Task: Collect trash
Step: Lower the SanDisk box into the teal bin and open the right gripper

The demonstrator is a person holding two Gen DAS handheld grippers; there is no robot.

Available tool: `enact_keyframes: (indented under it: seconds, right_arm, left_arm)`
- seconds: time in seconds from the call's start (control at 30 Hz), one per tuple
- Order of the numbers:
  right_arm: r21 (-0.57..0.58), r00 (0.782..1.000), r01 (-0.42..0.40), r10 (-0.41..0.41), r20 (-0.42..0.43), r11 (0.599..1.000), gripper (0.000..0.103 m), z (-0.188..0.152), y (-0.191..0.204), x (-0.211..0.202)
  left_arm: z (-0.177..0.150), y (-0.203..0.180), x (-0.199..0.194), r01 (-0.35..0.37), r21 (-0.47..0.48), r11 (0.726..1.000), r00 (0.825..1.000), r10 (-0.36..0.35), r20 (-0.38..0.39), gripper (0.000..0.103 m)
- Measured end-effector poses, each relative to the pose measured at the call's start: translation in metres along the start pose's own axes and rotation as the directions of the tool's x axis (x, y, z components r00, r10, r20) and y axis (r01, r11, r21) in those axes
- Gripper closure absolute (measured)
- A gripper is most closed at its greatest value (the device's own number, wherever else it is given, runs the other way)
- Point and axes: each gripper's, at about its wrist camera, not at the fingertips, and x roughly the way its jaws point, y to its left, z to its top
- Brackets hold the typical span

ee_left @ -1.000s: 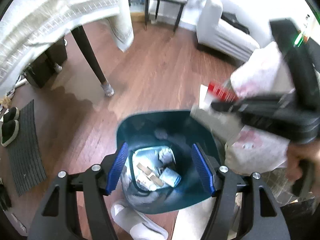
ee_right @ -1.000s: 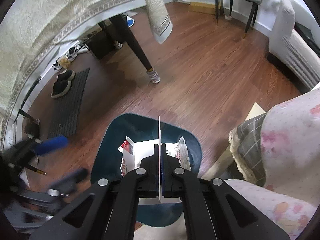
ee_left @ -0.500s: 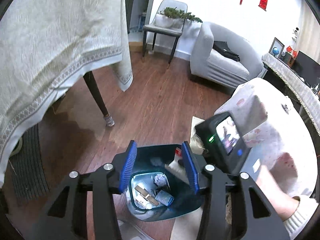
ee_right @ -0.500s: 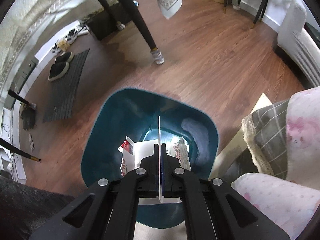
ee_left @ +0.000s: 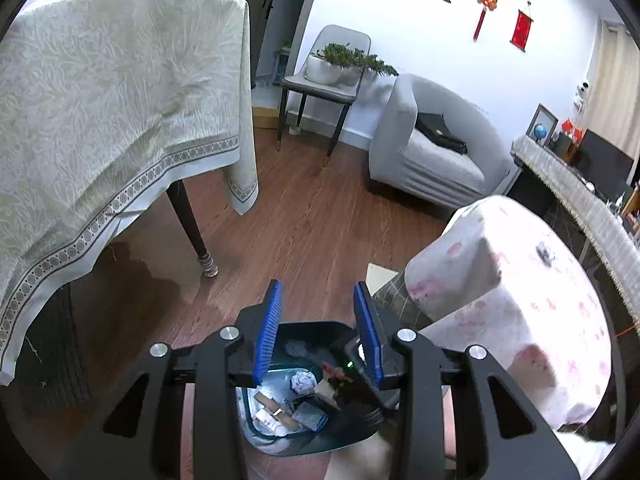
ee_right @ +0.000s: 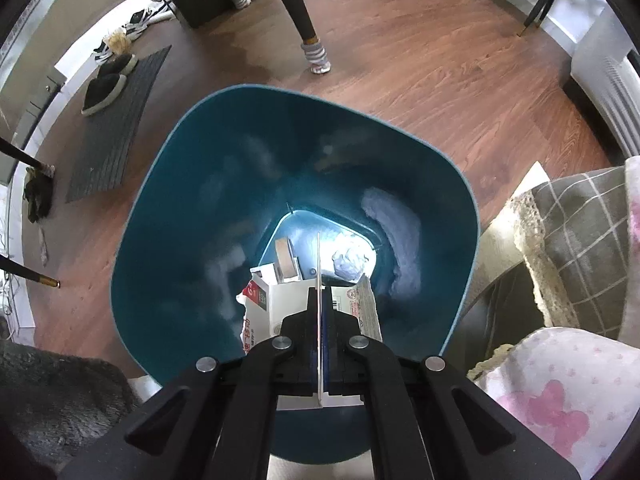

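A teal trash bin (ee_right: pixel 168 208) stands on the wooden floor, with crumpled paper (ee_right: pixel 350 258) and cardboard scraps at its bottom. My right gripper (ee_right: pixel 320 300) is shut on a flattened white carton with red print (ee_right: pixel 260 300) and holds it inside the bin's mouth. In the left wrist view the bin (ee_left: pixel 300 330) shows low between the blue fingers, with trash (ee_left: pixel 302 382) inside and the right gripper's body partly in it. My left gripper (ee_left: pixel 318 300) is open and empty, high above the bin.
A table with a pale tablecloth (ee_left: pixel 100 120) and dark leg (ee_left: pixel 192 232) stands left. A grey sofa (ee_left: pixel 424 152), a chair with a plant (ee_left: pixel 332 80), a floral-covered seat (ee_left: pixel 520 300), a doormat with slippers (ee_right: pixel 112 116).
My right gripper has lowered the carton from above the bin into its mouth. My left gripper has risen and drawn back from the bin, staying open.
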Motion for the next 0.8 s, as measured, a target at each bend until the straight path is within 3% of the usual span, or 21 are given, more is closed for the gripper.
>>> enact_keyframes:
  seconds: [0.13, 0.17, 0.23, 0.27, 0.53, 0.8]
  right_arm:
    - [-0.007, 1.0, -0.004, 0.004, -0.003, 1.0, 0.099, -0.003, 0.002, 0.006]
    - [-0.012, 1.0, -0.004, 0.004, -0.004, 1.0, 0.091, -0.002, 0.001, 0.006]
    - [-0.018, 1.0, -0.005, 0.005, -0.006, 1.0, 0.04, -0.004, 0.001, 0.006]
    - [-0.02, 1.0, -0.014, 0.013, -0.012, 1.0, 0.036, -0.006, 0.001, 0.006]
    - [-0.058, 0.997, -0.054, 0.057, 0.051, 0.997, 0.037, -0.013, 0.007, -0.026]
    - [-0.066, 0.971, -0.102, 0.114, 0.208, 0.993, 0.037, -0.016, 0.002, -0.105]
  left_arm:
    - [0.008, -0.002, -0.006, 0.013, -0.004, 1.0, 1.0, -0.013, 0.024, 0.064]
    - [0.01, -0.003, -0.006, 0.015, -0.005, 1.0, 1.0, -0.015, 0.027, 0.064]
    - [0.013, -0.005, -0.008, 0.015, -0.006, 1.0, 0.999, -0.015, 0.037, 0.063]
    - [0.015, -0.006, -0.009, 0.016, -0.005, 1.0, 0.999, -0.016, 0.041, 0.061]
    - [0.028, -0.023, -0.017, 0.017, 0.02, 1.0, 0.996, -0.019, 0.087, 0.049]
    - [0.04, -0.041, -0.018, -0.011, 0.044, 0.999, 0.992, 0.006, 0.127, 0.038]
